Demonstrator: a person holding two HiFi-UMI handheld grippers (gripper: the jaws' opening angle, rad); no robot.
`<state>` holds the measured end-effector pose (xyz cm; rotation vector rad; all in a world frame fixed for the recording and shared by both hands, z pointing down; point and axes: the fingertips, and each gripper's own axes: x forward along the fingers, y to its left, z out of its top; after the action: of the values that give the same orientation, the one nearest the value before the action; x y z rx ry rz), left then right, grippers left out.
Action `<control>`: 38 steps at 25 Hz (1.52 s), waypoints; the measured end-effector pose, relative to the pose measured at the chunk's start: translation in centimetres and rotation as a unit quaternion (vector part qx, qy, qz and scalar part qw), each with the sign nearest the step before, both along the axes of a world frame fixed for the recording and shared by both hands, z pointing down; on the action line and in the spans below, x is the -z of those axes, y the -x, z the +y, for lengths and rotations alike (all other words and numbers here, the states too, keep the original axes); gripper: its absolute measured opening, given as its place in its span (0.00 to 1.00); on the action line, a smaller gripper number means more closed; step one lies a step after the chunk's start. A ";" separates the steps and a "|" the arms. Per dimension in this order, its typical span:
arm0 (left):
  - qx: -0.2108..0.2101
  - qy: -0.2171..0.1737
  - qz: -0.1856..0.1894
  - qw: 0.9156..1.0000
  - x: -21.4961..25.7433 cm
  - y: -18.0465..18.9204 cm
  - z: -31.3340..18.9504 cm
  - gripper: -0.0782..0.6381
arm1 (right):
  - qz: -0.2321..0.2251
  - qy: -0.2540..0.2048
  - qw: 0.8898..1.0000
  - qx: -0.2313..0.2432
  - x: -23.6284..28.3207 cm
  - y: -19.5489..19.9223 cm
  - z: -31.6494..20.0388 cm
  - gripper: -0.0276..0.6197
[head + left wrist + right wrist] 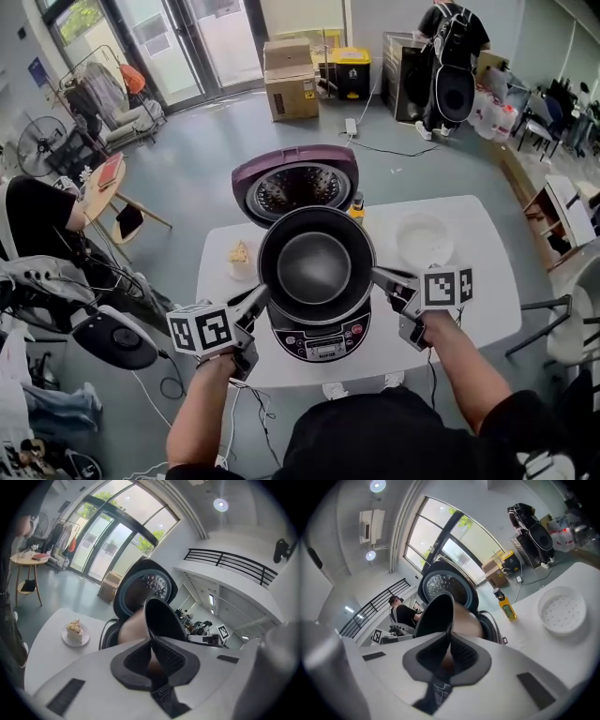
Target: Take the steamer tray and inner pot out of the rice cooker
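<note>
Grippers are both clamping the inner pot (316, 267) by its rim. Your left gripper (261, 298) is pinching the left edge and your right gripper (380, 277) is pinching the right edge, opposite each other.

In the left gripper view the jaws of the left gripper (152, 656) are sitting closed on the thin dark rim of the inner pot (161, 620), with the pads pressing it from both sides. The right gripper view is showing the same thing: the right gripper (449, 656) is biting the rim of the inner pot (436, 613).

You're holding the inner pot over the rice cooker (319, 339), directly above its opening. Its brownish outer wall is showing above the cooker body in both gripper views. I can't tell whether the pot's bottom is fully clear. The purple lid (295, 187) is standing open behind it.

The steamer tray (424, 240) is already lying on the white table (483, 286), to the right of the cooker and apart from it. It is also showing in the right gripper view (561, 610).

A plate with a slice of cake (241, 253) is sitting on the table left of the cooker. A yellow bottle (506, 605) is standing just behind the cooker's right side.
</note>
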<state>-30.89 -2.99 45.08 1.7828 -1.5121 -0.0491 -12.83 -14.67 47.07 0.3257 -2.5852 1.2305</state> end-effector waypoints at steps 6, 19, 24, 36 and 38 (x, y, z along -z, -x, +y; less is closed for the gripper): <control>-0.020 -0.054 -0.044 0.997 5.1 -3.0 -1.5 0.15 | -0.015 -0.071 0.997 -0.038 4.6 -3.5 -1.2 0.08; -0.096 -0.074 -0.028 0.992 4.4 -17.5 -9.7 0.16 | 0.009 -0.098 0.984 -0.151 4.7 -19.7 -6.5 0.09; -0.126 -0.055 -0.007 0.990 2.0 -23.0 -12.7 0.16 | 0.024 -0.087 0.977 -0.195 3.2 -25.8 -8.2 0.09; -0.149 0.029 0.033 0.988 -6.8 -31.1 -15.3 0.16 | 0.069 -0.025 0.961 -0.268 -4.5 -34.3 -9.1 0.09; -0.150 0.042 0.036 0.987 -8.4 -31.9 -15.4 0.16 | 0.079 -0.016 0.959 -0.271 -5.9 -35.1 -9.2 0.09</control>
<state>0.97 -18.43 53.47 1.9012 -1.1649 0.0981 22.31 -23.84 52.98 1.1503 -2.4533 1.2531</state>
